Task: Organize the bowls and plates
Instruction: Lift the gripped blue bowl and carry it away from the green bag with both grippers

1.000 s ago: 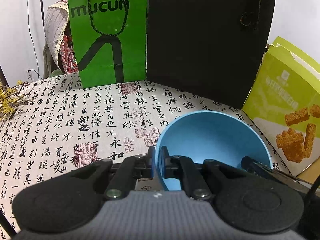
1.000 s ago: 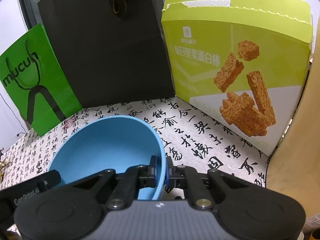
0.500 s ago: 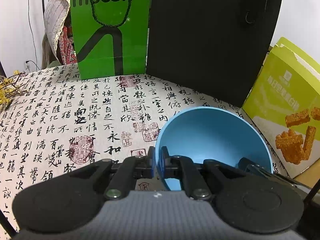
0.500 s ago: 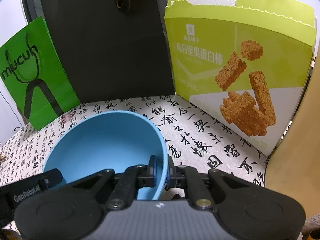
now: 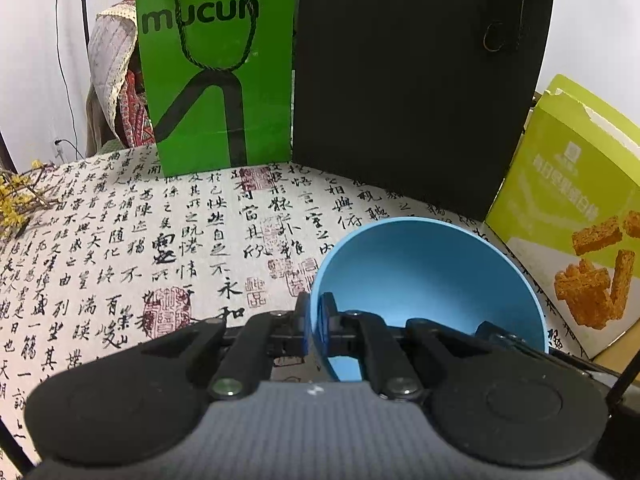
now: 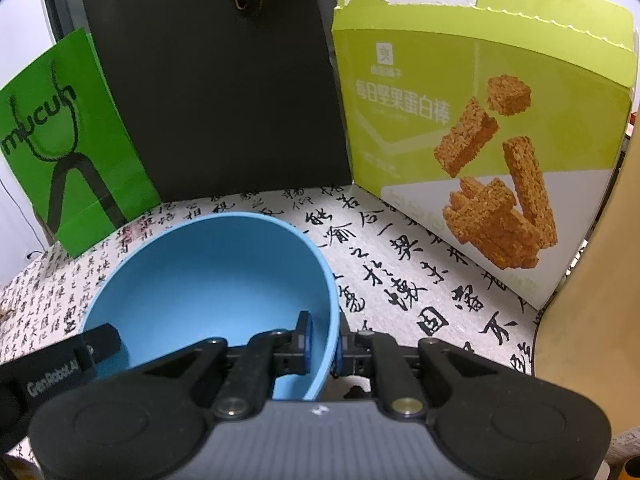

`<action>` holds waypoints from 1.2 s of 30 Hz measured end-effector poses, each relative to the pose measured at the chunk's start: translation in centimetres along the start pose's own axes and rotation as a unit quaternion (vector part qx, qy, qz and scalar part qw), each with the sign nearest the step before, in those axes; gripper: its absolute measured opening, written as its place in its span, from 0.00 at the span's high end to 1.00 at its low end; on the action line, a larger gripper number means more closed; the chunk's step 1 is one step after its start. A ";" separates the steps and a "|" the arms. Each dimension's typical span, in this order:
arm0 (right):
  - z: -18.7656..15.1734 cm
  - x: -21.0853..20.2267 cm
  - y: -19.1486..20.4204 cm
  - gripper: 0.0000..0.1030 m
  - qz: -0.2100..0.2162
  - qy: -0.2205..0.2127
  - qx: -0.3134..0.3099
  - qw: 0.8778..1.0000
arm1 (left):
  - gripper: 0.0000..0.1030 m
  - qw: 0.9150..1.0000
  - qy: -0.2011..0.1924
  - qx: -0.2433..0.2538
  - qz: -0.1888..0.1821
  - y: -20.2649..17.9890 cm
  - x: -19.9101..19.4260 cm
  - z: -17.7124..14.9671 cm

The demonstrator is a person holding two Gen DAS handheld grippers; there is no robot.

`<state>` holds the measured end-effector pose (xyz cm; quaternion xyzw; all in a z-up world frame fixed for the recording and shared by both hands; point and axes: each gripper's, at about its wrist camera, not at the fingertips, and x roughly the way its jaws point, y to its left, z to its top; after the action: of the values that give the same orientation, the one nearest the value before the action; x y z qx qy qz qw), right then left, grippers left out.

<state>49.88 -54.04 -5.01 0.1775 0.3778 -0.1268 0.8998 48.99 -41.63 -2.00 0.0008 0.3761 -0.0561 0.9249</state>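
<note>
Holding the blue bowl (image 5: 428, 272) by its rim from two sides, we see it over the bench (image 5: 120, 240), near the right end, tipped a little so its hollow faces the cameras. The left gripper (image 5: 314, 320) has its fingers (image 5: 326, 316) pinched on the bowl's left wall, one inside and one outside. The right gripper (image 6: 322, 340) does the same on the right wall, fingers (image 6: 304, 332) clamped narrow on the rim. A cloth printed with black calligraphy (image 6: 400, 280) covers the bench. Behind the bowl stands a black bag (image 5: 420, 80), with a green bag (image 5: 216, 80) to its left and a lime snack box (image 6: 480, 140) to its right.
</note>
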 end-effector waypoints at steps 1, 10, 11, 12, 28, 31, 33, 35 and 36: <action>0.0 -0.1 0.0 0.90 0.003 -0.002 0.002 1.000 | 0.94 1.000 -0.002 0.001 -0.001 0.0 -0.1 0.1; 0.4 -1.0 0.0 0.91 0.045 -0.014 0.030 0.998 | 0.94 1.000 -0.025 0.009 0.008 0.6 -2.1 0.7; 0.5 -1.2 0.2 0.91 0.051 -0.016 0.033 0.998 | 0.94 0.999 -0.028 0.011 0.011 0.8 -2.4 0.8; 0.5 -1.5 0.3 0.91 0.059 -0.018 0.035 0.997 | 0.94 0.999 -0.033 0.010 0.013 1.1 -2.8 0.9; 0.7 -6.4 3.7 0.92 0.144 -0.064 0.065 0.985 | 0.93 0.997 -0.075 0.010 0.034 5.4 -9.2 2.1; 0.5 -8.3 3.9 0.91 0.142 -0.083 0.063 0.984 | 0.93 0.996 -0.088 0.008 0.031 5.8 -10.6 1.9; 0.2 -9.6 4.1 0.91 0.139 -0.096 0.058 0.984 | 0.93 0.995 -0.096 0.006 0.023 6.1 -11.8 1.7; -0.1 -10.5 4.3 0.91 0.138 -0.104 0.053 0.984 | 0.93 0.995 -0.100 0.005 0.021 6.4 -12.7 1.5; -0.3 -10.8 4.5 0.91 0.138 -0.106 0.052 0.983 | 0.93 0.994 -0.104 0.005 0.023 6.5 -13.2 1.3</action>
<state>43.92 -48.85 3.62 0.2599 0.2454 -0.0386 0.9331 41.20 -33.83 7.90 0.0085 0.2778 -0.0367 0.9599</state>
